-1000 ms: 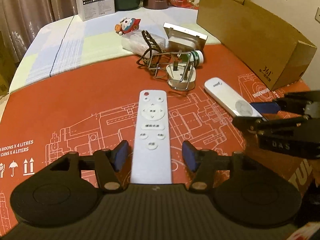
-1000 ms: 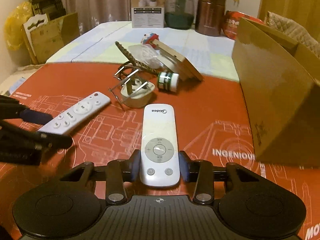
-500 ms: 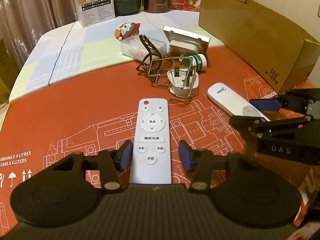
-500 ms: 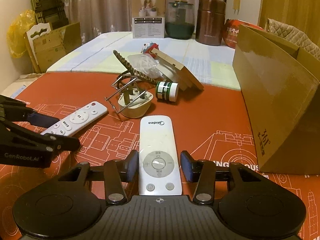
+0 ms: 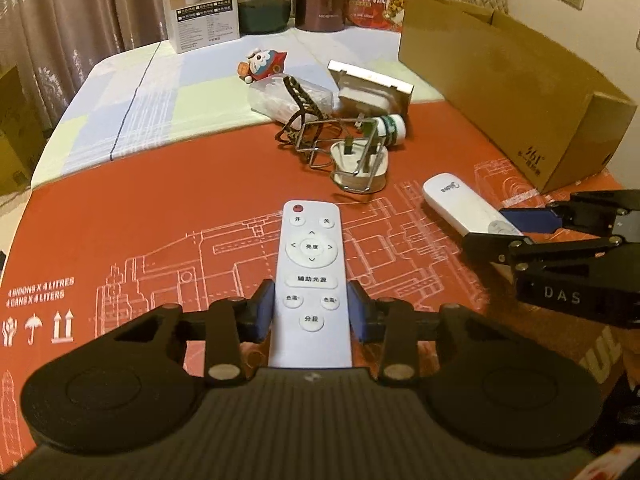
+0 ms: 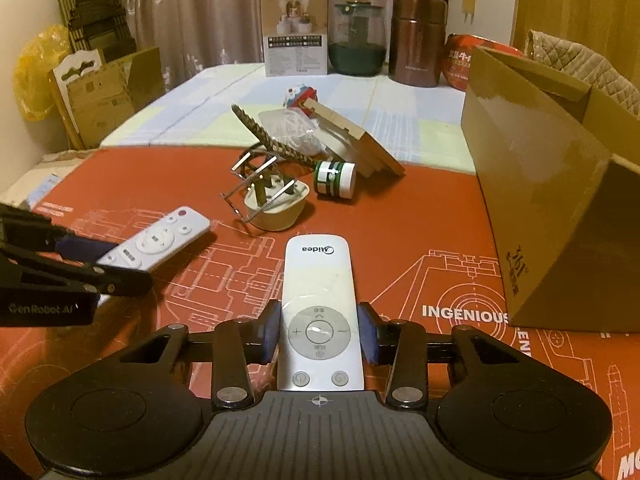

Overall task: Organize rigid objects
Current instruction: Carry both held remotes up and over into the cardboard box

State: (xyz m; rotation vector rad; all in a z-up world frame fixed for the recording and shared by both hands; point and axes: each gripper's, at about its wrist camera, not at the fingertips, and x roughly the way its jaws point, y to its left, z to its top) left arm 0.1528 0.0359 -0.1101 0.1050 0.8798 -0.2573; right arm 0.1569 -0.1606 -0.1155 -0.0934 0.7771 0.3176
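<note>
We judge the task to be at an early stage: both remotes lie on the red surface (image 5: pixel 120 208), and nothing visible has gone into the cardboard box (image 6: pixel 560 208), whose inside we cannot see.

Nearest in the left wrist view, the left gripper (image 5: pixel 311 312) straddles the lower half of the white button remote (image 5: pixel 311 276). Its jaws are closing, and the blue fingers (image 5: pixel 264 310) meet the remote's two long edges, so we read this as a grip being made. The remote lies flat and is not yet lifted.

Nearest in the right wrist view, the right gripper (image 6: pixel 319 334) straddles the Midea remote (image 6: pixel 318 312) at its round control pad. Its jaws are also closing, with the fingers (image 6: pixel 271 334) against both sides of the body. This remote also lies flat on the surface.

Further out, a cluster remains unsorted: a white plug (image 6: pixel 276 206) tangled in a wire frame (image 6: pixel 250 178), a small green-and-white bottle (image 6: pixel 335 179), a clear bag (image 6: pixel 292 128), a flat wooden item (image 6: pixel 352 140) and a small toy figure (image 5: pixel 262 66).

We judge that both remotes and this whole cluster remain to be organized.
</note>
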